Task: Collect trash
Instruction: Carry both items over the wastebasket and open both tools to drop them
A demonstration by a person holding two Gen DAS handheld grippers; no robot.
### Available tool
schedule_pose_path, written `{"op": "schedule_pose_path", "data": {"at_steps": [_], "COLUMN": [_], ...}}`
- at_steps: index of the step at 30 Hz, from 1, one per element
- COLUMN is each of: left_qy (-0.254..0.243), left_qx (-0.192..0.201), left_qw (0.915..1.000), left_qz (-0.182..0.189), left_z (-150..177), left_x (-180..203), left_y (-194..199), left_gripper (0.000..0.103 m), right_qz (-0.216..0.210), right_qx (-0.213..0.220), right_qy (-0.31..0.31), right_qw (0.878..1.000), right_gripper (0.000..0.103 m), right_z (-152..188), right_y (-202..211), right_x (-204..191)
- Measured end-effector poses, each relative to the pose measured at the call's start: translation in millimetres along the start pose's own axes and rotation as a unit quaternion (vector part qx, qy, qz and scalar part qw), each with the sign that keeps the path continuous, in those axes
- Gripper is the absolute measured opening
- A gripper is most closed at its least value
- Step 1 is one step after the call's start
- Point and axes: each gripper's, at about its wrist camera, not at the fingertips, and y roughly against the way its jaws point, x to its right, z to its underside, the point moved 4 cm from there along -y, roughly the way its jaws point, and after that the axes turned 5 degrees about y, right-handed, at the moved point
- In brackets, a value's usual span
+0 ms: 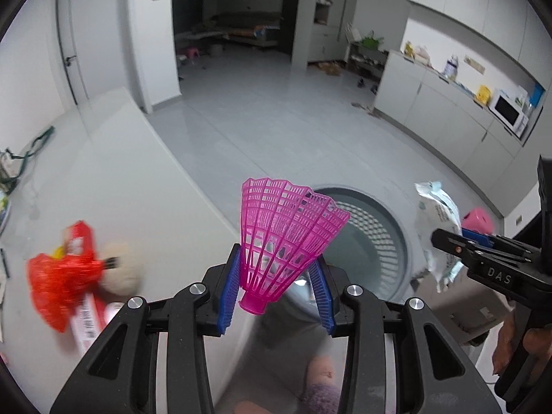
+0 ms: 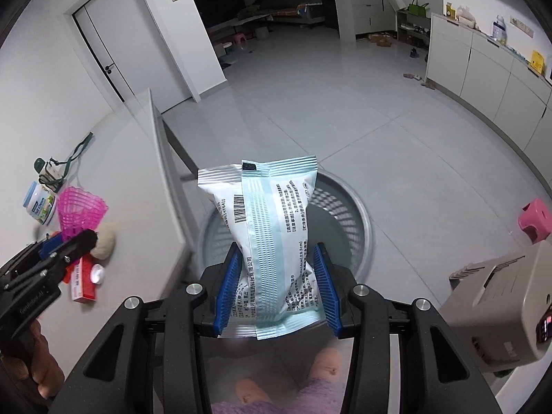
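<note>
Left gripper jaws pinch pink shuttlecock, just short of basket. Right gripper jaws squeeze packet, upright, over basket rim, nearer.

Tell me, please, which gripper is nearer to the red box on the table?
Left. The left gripper, holding the pink shuttlecock, hangs right over the red box; the right gripper is off the table, above the basket.
</note>
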Motion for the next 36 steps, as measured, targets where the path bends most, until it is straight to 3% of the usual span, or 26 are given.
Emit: {"op": "schedule_pose_path", "data": {"at_steps": [8, 17, 28, 31, 36], "left_qy": [0.010, 0.024, 0.045, 0.049, 0.053], "left_qx": [-0.061, -0.104, -0.107, -0.103, -0.099], "left_qw": [0.9980, 0.9939, 0.9920, 0.9919, 0.9918], "left_qz": [-0.006, -0.027, -0.050, -0.056, -0.061], "left_z": [4.0, 14.1, 10.6, 9.4, 9.0], "left_x": [48.3, 72.9, 72.0, 71.9, 71.4], "left_y": [-72.4, -120.8, -129.3, -126.0, -123.1], "left_gripper": [0.039, 0.040, 0.048, 0.056, 0.057], "right_qz": [-0.022, -0.056, -0.073, -0.076, -0.076], "right_qx": [-0.050, -0.102, -0.113, -0.109, -0.107], "right_qy": [0.017, 0.040, 0.064, 0.067, 0.067], "right_qw": [0.998, 0.992, 0.989, 0.989, 0.989], "right_gripper": [0.041, 0.041, 0.042, 0.057, 0.058], "right_z": [-1.0, 2.6, -7.9, -10.4, -12.8], "right_y": [-52.1, -104.8, -119.0, -118.2, -117.3], "right_x": [45.7, 56.0, 61.3, 62.4, 64.1]}}
